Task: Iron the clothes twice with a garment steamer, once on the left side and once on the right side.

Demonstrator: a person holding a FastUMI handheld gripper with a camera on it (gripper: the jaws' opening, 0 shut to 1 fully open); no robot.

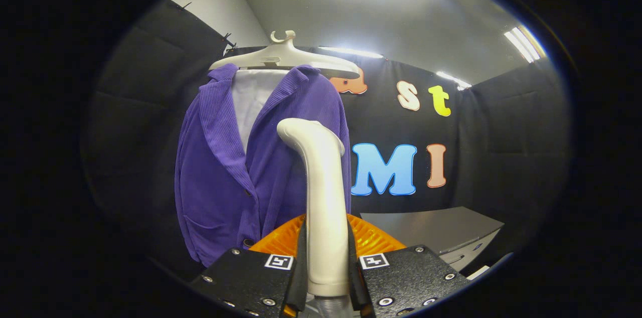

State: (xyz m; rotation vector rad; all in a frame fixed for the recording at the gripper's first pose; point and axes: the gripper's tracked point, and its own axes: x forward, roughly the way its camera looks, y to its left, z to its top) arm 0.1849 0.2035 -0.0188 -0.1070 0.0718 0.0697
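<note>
Jacket: purple jacket (220, 177) hangs open-fronted beyond the fingers, ribbed cloth, collar folded back, a white shirt (253, 97) showing in the neck opening
Wall: black cloth (125, 122) right behind the jacket, so the fabric has something soft at its back
Table: grey table (431, 227) sits low, off beside the jacket's far side, well apart from the cloth
Hanger: pale hanger (283, 57) carries the jacket at the shoulders, its hook at the top; expect the whole thing to swing if pushed
Steamer: white steamer (323, 197) stands upright between the fingers, neck curving forward toward the jacket's front, an orange ribbed part (373, 240) bulging behind it
Gripper: the gripper (326, 268) is clenched on the steamer's handle, both fingers pressing its sides
Handling, steamer: smooth hard plastic, likely slippery and top-heavy; the low grip on the straight handle looks the right spot
Handling, jacket: soft, light, limp; it will give way under the head, so a light touch should do
Stage: head looks short of the cloth, level with the chest; I judge a pass is about to start, which side I cannot tell
</note>
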